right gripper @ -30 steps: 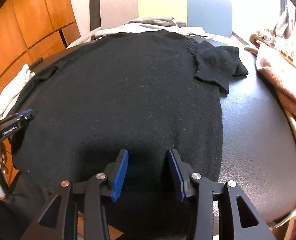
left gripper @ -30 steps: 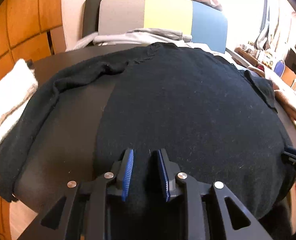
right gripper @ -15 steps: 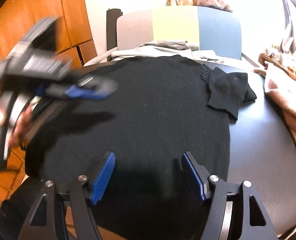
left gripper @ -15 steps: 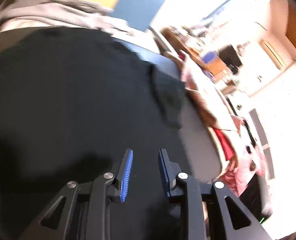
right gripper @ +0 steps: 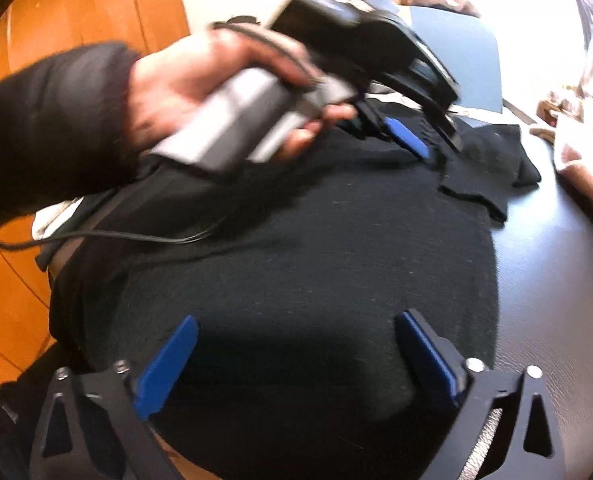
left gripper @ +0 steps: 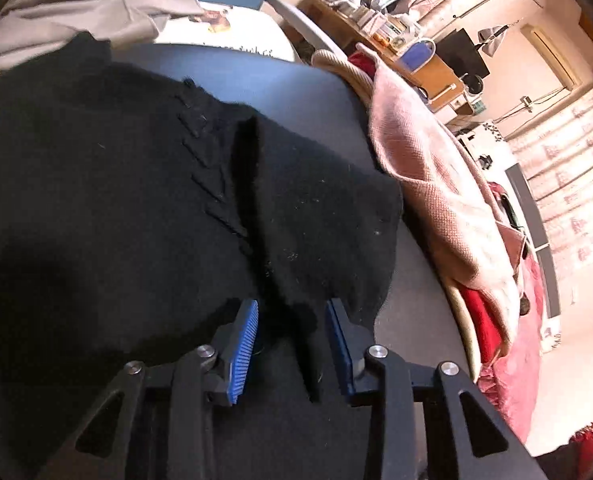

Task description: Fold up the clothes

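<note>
A black sweater (right gripper: 316, 248) lies spread flat on a dark round table (right gripper: 556, 280). Its right sleeve (left gripper: 320, 208) is folded short at the far right and also shows in the right wrist view (right gripper: 492, 164). My left gripper (left gripper: 292, 332) is open, its jaws on either side of the sleeve's near edge, not closed on it. It also shows in the right wrist view (right gripper: 428, 148), reaching across over the sweater. My right gripper (right gripper: 300, 344) is wide open and empty above the sweater's hem.
A pink garment (left gripper: 436, 184) and red cloth (left gripper: 480, 320) lie at the table's right edge. Grey clothes (left gripper: 76, 8) lie at the back by a blue chair back (right gripper: 460, 60). A wooden wall (right gripper: 76, 16) is on the left.
My left gripper has swung from the sweater's left hem across to the right sleeve and opened a little. My right gripper has opened wide and drawn back slightly.
</note>
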Tool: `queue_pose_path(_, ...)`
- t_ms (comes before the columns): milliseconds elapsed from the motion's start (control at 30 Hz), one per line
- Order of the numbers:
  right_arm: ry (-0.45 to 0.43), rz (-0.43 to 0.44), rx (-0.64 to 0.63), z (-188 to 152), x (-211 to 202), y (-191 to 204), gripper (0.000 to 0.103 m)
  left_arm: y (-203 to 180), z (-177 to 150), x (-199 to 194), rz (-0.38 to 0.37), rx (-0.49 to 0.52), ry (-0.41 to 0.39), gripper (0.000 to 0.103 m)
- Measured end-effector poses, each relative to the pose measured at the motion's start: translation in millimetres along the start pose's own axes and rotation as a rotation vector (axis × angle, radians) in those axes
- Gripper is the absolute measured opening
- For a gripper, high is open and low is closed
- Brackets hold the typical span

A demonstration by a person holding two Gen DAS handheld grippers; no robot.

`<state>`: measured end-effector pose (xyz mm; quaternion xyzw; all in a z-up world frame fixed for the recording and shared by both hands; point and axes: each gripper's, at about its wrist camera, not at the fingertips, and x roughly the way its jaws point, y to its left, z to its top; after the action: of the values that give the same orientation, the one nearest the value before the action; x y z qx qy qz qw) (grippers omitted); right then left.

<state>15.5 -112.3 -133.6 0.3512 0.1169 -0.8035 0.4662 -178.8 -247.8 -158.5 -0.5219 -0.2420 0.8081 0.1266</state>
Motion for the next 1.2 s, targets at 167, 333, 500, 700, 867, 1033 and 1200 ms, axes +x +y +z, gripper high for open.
queue_pose_path(167, -0.024, 0.038, 0.022, 6, 11, 7, 0.103, -10, 1, 11, -0.01, 0.046, 0.012, 0.021)
queue_pose_path(333, -0.025, 0.035, 0.02, 14, 27, 22, 0.103, -13, 4, 8, -0.023, 0.05, 0.012, 0.004)
queue_pose_path(500, 0.03, 0.009, -0.006, 28, 45, 40, 0.103, -7, 26, -39, -0.183, -0.028, -0.098, 0.003)
queue_pose_path(700, 0.067, 0.003, 0.002, 43, 65, 53, 0.103, 9, 53, -100, -0.125, 0.033, -0.182, 0.003)
queue_pose_path(867, 0.074, -0.011, 0.039, 48, 75, 49, 0.103, 67, 41, -105, 0.033, 0.001, -0.091, 0.003)
queue_pose_path(1033, 0.06, -0.015, 0.081, 34, 54, 33, 0.103, 124, -8, -124, 0.183, -0.099, -0.097, 0.026)
queue_pose_path(1200, 0.045, -0.013, 0.074, 44, 62, 40, 0.103, 121, -45, -152, 0.197, 0.014, -0.155, 0.037)
